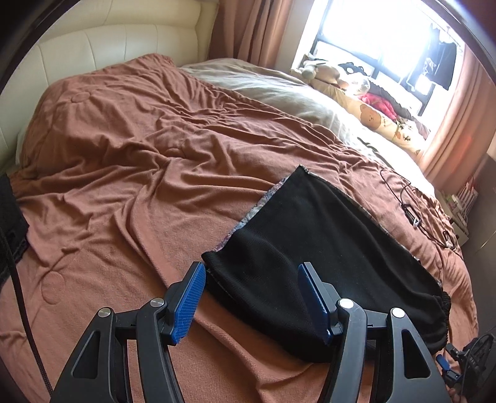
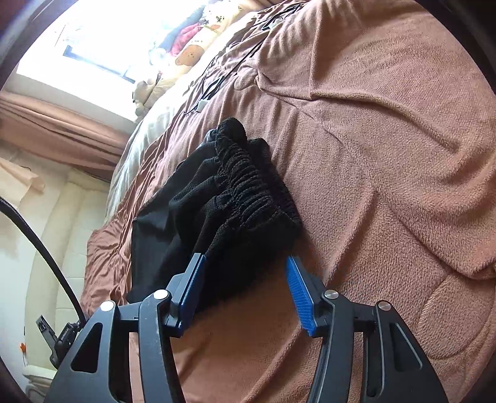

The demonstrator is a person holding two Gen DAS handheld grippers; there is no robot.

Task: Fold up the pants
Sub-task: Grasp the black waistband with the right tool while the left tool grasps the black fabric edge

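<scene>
Black pants [image 1: 325, 248] lie folded on the brown blanket, a patterned inner layer showing along their left edge. My left gripper [image 1: 252, 266] hangs open over the pants' near corner, one blue pad [image 1: 189, 300] off the cloth's edge and the other above the fabric. In the right wrist view the gathered elastic waistband [image 2: 248, 192] bunches up in front of my right gripper [image 2: 245, 259]. Its jaws stand apart on either side of the waistband's near corner, with cloth between them but not pinched.
The brown blanket [image 1: 124, 155] covers a wide bed with a cream padded headboard [image 1: 108, 40]. A black cable with a clip [image 1: 412, 217] lies on the bed's right side. Stuffed toys [image 1: 341, 77] sit by the bright window, beside curtains [image 1: 248, 28].
</scene>
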